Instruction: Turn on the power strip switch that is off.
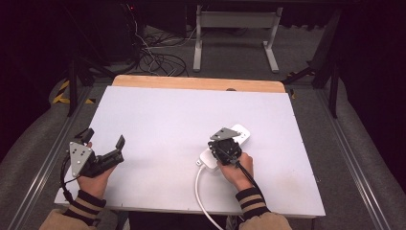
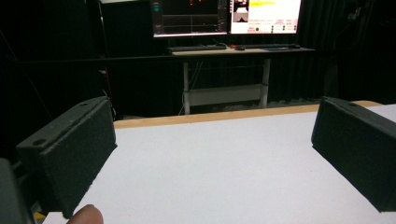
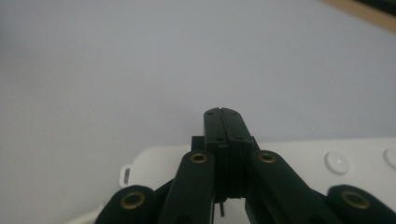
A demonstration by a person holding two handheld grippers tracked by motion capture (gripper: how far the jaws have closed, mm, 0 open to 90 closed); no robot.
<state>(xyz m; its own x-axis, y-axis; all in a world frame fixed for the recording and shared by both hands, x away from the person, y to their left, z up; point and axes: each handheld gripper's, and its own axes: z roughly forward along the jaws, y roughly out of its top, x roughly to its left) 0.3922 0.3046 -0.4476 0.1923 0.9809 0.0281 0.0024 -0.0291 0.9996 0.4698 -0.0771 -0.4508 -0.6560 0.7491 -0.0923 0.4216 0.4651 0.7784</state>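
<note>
Nearest the table's front edge, two forearms in striped cuffs are seen entering from six o'clock in the high view. The left hand (image 1: pixel 91 181) is held at about eight o'clock on the white table (image 1: pixel 158 115), gripping the left gripper (image 1: pixel 103 143), which is angled toward one o'clock just above the surface. Its jaws are spread wide (in the left gripper view the two black foam pads (image 2: pixel 70 154) are set far apart, with only bare tabletop between them and a fingertip (image 2: pixel 86 215) showing at the bottom edge).

The right hand (image 1: pixel 237 172) is placed at about five o'clock from the table's centre, with the right gripper (image 1: pixel 225 146) tipped down over a white power strip (image 1: pixel 239 133). In the right gripper view the right gripper's jaws are pressed together, tip against tip, over the strip's near end; whether anything is pinched between them cannot be told.

The power strip is laid flat, running from seven o'clock toward one o'clock, its body glossy white with round raised buttons (image 3: pixel 337 162) and a small hanging loop (image 3: pixel 125 175) at one end. A white cable (image 1: pixel 201 196) is trailed from its near end off the front edge.

Farther off, a wooden strip (image 1: pixel 196 83) is seen along the table's twelve o'clock edge, and beyond it a desk with lit monitors (image 2: pixel 226 16).
</note>
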